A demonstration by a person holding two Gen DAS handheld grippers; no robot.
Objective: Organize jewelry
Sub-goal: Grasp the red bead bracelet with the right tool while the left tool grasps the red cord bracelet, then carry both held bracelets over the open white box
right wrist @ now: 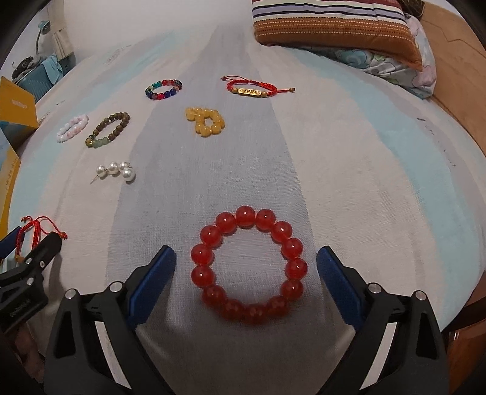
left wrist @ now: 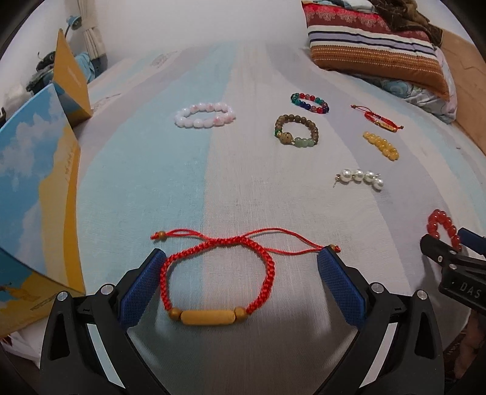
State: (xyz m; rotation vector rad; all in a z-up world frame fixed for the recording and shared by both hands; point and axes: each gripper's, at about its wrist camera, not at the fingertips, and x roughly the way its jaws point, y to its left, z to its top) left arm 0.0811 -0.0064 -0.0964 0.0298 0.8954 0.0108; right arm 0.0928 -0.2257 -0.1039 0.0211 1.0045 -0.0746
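Bed (right wrist: 349, 158), pale blue-and-white striped sheet. On it: red round-bead bracelet (right wrist: 247, 264) near; red braided cord bracelet (left wrist: 218, 273) near left; pearl earrings (right wrist: 117, 171), yellow (right wrist: 206, 121), brown wooden (right wrist: 107, 129), pink-white (right wrist: 72, 127), multicolour (right wrist: 164, 88) bead bracelets farther; striped pillow (right wrist: 334, 27) far right.

Seven bracelets (right wrist: 247, 264) and one cluster of pearl earrings (right wrist: 117, 171) lie here.

Two handheld black plastic grippers, the left gripper (left wrist: 240, 261) and the right gripper (right wrist: 246, 258), each carry two fingers faced with textured blue rubber pads (left wrist: 141, 288). Round silver screws (left wrist: 107, 288) mark the joints. White letters "DAS" (left wrist: 469, 293) show on the right one's side.
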